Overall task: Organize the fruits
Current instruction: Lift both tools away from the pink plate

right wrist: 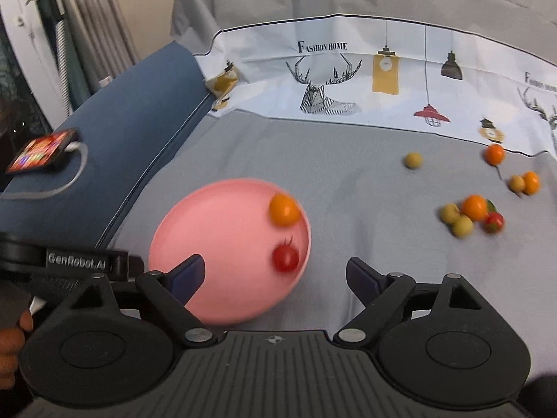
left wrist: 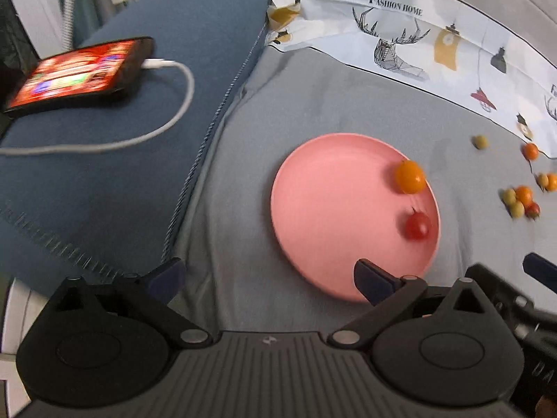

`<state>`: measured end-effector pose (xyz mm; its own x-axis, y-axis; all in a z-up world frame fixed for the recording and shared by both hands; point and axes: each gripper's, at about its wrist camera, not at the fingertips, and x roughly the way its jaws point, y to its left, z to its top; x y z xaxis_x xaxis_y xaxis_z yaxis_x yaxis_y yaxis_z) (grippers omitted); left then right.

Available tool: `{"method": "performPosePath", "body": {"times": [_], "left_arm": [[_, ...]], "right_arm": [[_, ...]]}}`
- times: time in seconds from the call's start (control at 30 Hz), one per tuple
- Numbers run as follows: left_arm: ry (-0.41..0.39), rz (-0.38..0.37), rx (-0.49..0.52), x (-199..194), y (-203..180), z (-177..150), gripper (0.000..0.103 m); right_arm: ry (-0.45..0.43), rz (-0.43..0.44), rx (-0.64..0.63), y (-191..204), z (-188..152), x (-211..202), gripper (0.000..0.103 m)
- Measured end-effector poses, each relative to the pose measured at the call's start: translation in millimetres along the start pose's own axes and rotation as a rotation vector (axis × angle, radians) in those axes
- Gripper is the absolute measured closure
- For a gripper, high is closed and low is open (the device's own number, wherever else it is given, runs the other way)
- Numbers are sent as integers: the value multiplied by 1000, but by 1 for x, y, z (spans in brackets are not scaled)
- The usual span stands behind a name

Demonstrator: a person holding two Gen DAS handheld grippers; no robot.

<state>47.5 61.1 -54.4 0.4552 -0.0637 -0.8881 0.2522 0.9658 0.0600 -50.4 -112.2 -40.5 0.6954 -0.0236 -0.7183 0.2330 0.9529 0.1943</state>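
Pink plate holding glossy orange tomato and red stemmed tomato, loose fruits on grey sheet, left gripper and right gripper jaws spread wide, empty.

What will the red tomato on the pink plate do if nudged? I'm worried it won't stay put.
The red tomato looks round and smooth, so it would probably roll readily. It sits near the rim of the plate, which looks shallow, so a firm push might send it over. The plate rests on soft grey fabric, so it may tilt if pressed.

wrist views, both share pink plate
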Motion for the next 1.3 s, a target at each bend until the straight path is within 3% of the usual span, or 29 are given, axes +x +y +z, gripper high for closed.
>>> {"method": "performPosePath", "body": {"times": [0.2,0.33,0.6,0.83,1.3], "left_arm": [[-52,11,-14,-49,1,-39,0],[-103,22,-7,-73,1,-58,0],[-174,38,39,-107,-11,-90,0],[-223,37,51,-127,-12,-102,0],[-248,24,40,-136,-5,-108,0]], "right_arm": [[-73,-59,-103,24,-28,-56,8],[-149,-55,-173,36,-41,-90,5],[-216,-29,-153,36,-59,-131,3],[-255,-12,-148,36,-69,-154,1],[-272,-18,-145,43,-74,-163,1]]}}
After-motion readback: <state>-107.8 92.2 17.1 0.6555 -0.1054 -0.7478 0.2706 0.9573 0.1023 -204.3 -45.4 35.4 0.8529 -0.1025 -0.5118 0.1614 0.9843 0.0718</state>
